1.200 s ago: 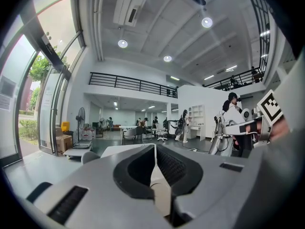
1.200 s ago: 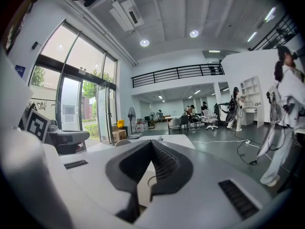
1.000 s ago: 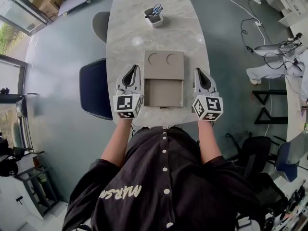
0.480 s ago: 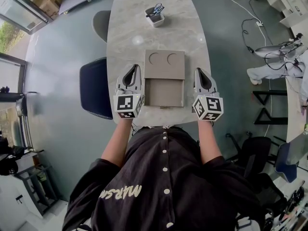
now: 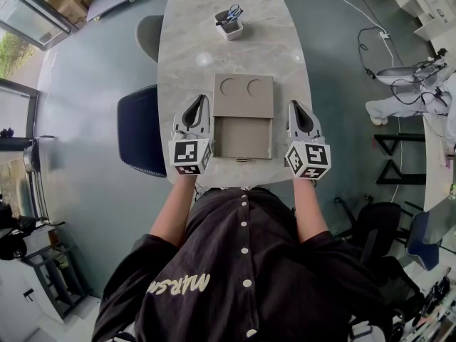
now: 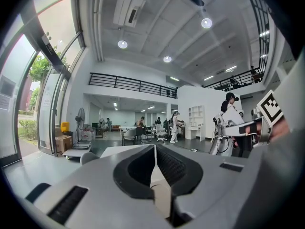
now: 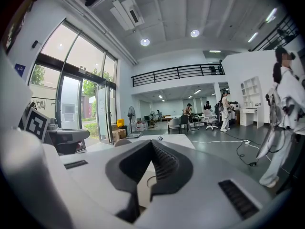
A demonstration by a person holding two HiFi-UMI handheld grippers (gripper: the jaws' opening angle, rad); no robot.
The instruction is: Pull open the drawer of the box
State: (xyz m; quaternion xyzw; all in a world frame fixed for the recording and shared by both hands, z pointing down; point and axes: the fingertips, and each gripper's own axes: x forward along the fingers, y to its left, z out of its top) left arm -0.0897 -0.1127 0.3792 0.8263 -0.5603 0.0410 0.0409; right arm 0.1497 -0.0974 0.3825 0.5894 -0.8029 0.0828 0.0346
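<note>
On the table (image 5: pixel 192 48), one box (image 5: pixel 243 95) at the middle, two round dents in its lid, its one drawer (image 5: pixel 242 137) drawn out toward the near edge. Flanked by two grippers: left gripper (image 5: pixel 200 100) just beside the drawer, right gripper (image 5: pixel 294 105) opposite, both with jaws pressed together, gripping nothing. Farther off, one cup (image 5: pixel 229 26) holding scissors. At the table's left side, one dark chair (image 5: pixel 139 130) and one grey chair (image 5: pixel 148 38).

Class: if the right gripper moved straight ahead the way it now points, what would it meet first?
Probably nothing. The right gripper aims past the right side of the box, along the bare table toward its far edge. Its height above the tabletop is unclear.
</note>
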